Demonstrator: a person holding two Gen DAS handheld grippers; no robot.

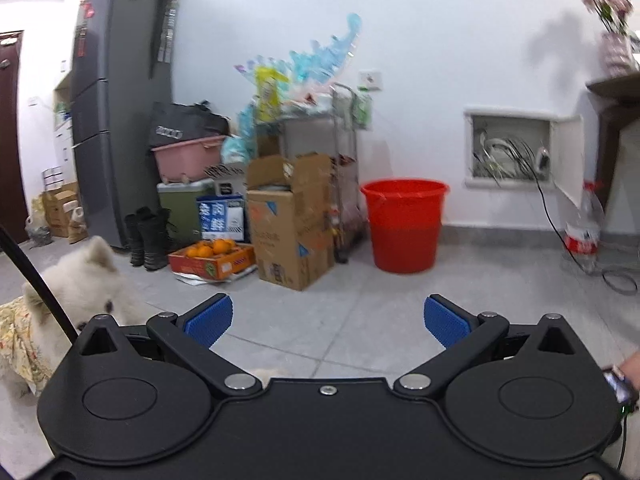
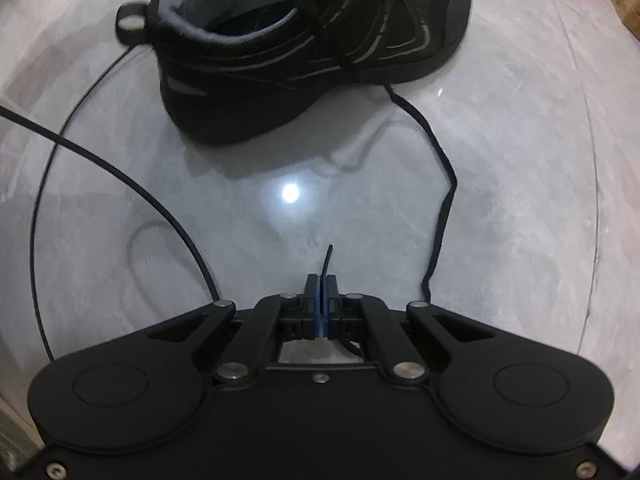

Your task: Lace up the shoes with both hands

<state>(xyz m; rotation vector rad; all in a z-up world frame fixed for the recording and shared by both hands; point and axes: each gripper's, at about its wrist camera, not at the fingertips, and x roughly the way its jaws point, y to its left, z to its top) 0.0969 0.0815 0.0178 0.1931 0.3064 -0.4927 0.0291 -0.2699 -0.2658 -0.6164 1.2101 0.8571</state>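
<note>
White fur fills the left edge of my left wrist view, where a fluffy white dog in a yellow patterned garment (image 1: 60,308) stands on the grey tiled floor (image 1: 360,320) beside my left claw (image 1: 327,322), whose blue ribbed pads (image 1: 208,320) are spread wide apart with nothing between them. Behind the dog stand a tall dark grey refrigerator (image 1: 116,92), a pair of black boots (image 1: 146,240), an open box of oranges (image 1: 212,258), a brown cardboard carton (image 1: 292,232) and, further right, a round red plastic bucket (image 1: 404,224) against the white wall; a hand holding a phone (image 1: 624,380) shows at the far right edge. In my right wrist view, a thin black cable (image 2: 100,160) curves over the left of the glossy pale grey marble counter (image 2: 520,200). Beyond it stands a black low-top sneaker with grey stripes (image 2: 304,48), upright, heel towards me and toe pointing right. Its flat black shoelace (image 2: 444,184) trails from the shoe's right side down across the counter and under my right claw (image 2: 321,296), whose pads are pressed together on the lace, the tip (image 2: 329,256) sticking out just ahead of them.
</note>
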